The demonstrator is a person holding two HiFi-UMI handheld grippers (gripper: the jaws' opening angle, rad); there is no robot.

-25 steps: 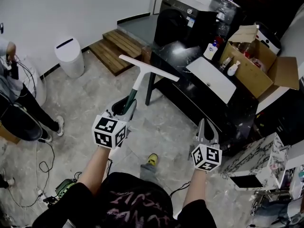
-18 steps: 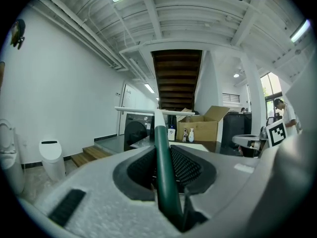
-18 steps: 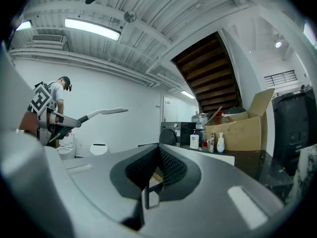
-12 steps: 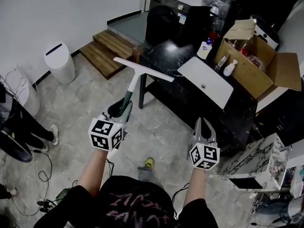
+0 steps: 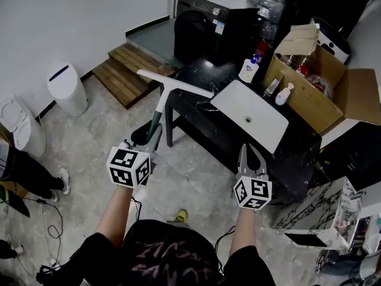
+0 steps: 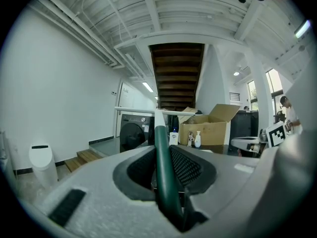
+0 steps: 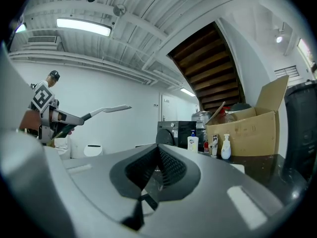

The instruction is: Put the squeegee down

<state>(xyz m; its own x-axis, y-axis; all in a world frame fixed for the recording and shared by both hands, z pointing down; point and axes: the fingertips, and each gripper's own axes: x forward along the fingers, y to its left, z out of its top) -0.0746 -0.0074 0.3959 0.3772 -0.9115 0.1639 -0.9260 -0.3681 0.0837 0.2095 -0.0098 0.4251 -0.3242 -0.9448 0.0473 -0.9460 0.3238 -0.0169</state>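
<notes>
The squeegee [image 5: 156,114] has a dark green handle, a white neck and a long white blade, which hangs over the near left corner of the black table [image 5: 198,71]. My left gripper [image 5: 149,137] is shut on the green handle [image 6: 161,152], which runs up between its jaws. To the right, my right gripper [image 5: 248,152] is held level in front of the table's long edge, shut with nothing in it. In the right gripper view its pads [image 7: 168,166] meet, and the squeegee [image 7: 106,109] shows at far left.
On the table lie a white board [image 5: 250,115], an open cardboard box [image 5: 309,97] and pump bottles [image 5: 248,70]. A black washing machine [image 5: 205,8] stands behind. A wooden step [image 5: 125,70] and white bins [image 5: 62,88] lie left, with a person's leg [image 5: 24,168] at the edge.
Both grippers have moved forward toward the black table, the squeegee still in the left one. The blade now reaches over the table's corner. The jaws have not changed.
</notes>
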